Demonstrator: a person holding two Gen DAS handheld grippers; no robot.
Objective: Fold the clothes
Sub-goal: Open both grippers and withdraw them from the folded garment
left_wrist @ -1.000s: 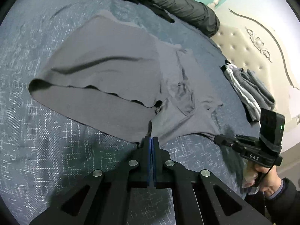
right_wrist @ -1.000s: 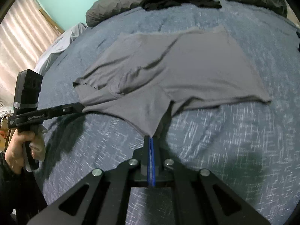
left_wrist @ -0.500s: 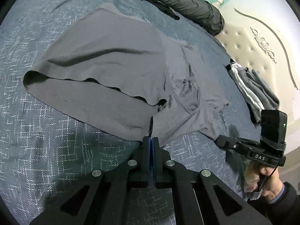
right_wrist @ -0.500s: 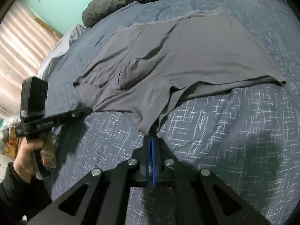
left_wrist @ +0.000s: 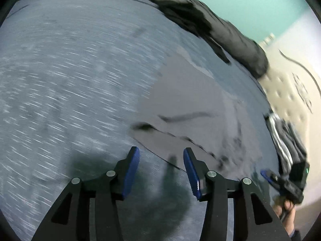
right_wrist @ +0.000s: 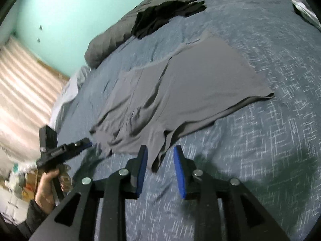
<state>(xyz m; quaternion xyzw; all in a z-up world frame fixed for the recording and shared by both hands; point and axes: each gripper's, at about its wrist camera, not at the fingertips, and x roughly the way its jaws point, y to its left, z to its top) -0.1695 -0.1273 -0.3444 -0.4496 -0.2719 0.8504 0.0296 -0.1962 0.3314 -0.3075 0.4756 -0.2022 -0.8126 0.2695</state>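
Note:
A grey pair of boxer shorts [right_wrist: 190,92] lies spread flat on the blue patterned bed [right_wrist: 270,140]. My right gripper [right_wrist: 160,154] is open just above the bed. The loose tip of a leg hem [right_wrist: 158,158] lies between its blue pads without being gripped. My left gripper [left_wrist: 161,154] is also open and holds nothing, and the shorts' [left_wrist: 190,104] near edge lies just ahead of its fingers. The left wrist view is motion-blurred. Each gripper shows in the other's view, held by a hand: the left gripper [right_wrist: 66,150] and the right gripper [left_wrist: 280,180].
A dark duvet [left_wrist: 210,26] is bunched along the far side of the bed, with black clothes [right_wrist: 166,16] on it. A pile of folded grey clothes [left_wrist: 284,138] sits by the padded headboard [left_wrist: 297,84]. A white sheet [right_wrist: 66,92] hangs at the bed's left edge.
Both grippers were shut on the shorts' hem and now stand open, with the cloth dropped on the bed. The left wrist view has swung left, so the shorts sit further right.

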